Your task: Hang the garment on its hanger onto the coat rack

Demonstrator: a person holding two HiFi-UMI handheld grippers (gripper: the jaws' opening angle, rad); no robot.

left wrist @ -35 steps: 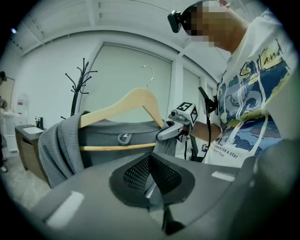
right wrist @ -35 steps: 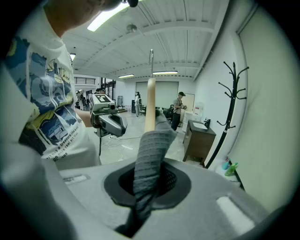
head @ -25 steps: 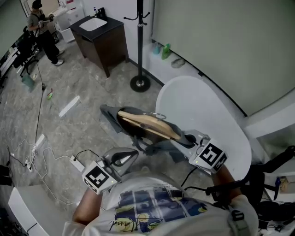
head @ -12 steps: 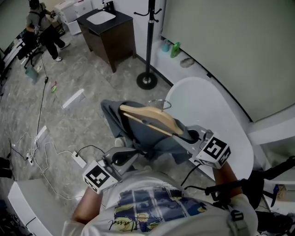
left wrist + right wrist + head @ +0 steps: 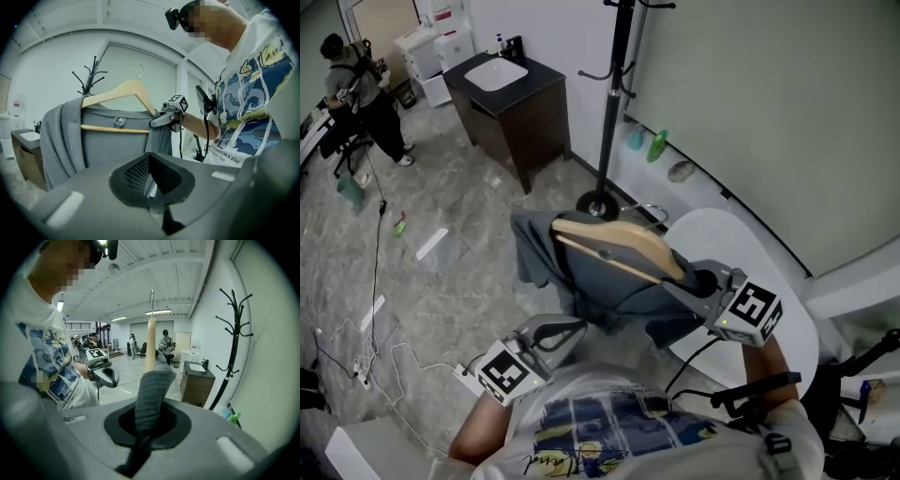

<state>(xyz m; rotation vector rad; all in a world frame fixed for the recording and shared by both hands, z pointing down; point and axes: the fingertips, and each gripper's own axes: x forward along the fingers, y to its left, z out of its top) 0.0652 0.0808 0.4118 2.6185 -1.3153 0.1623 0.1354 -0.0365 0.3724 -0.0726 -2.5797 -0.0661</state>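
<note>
A grey garment (image 5: 581,277) hangs on a wooden hanger (image 5: 614,246) with a metal hook (image 5: 645,211). My right gripper (image 5: 698,281) is shut on the garment's shoulder over the hanger's right end and holds it in the air. In the right gripper view grey knit (image 5: 150,390) fills the jaws and the hanger arm (image 5: 150,345) rises above it. The black coat rack (image 5: 614,103) stands just beyond the hanger, apart from it. Low at the left, my left gripper (image 5: 562,330) is shut with nothing in it, and sees the garment (image 5: 108,140) and the rack (image 5: 89,79).
A dark vanity cabinet with a white sink (image 5: 511,103) stands left of the rack. A white round table (image 5: 741,253) is at the right, below my right arm. Bottles (image 5: 657,145) sit along the wall. Cables (image 5: 375,328) lie on the floor; a person (image 5: 356,94) stands far left.
The hanger with the garment has risen and moved toward the coat rack, carried by my right gripper. The left gripper stays low and empty.
</note>
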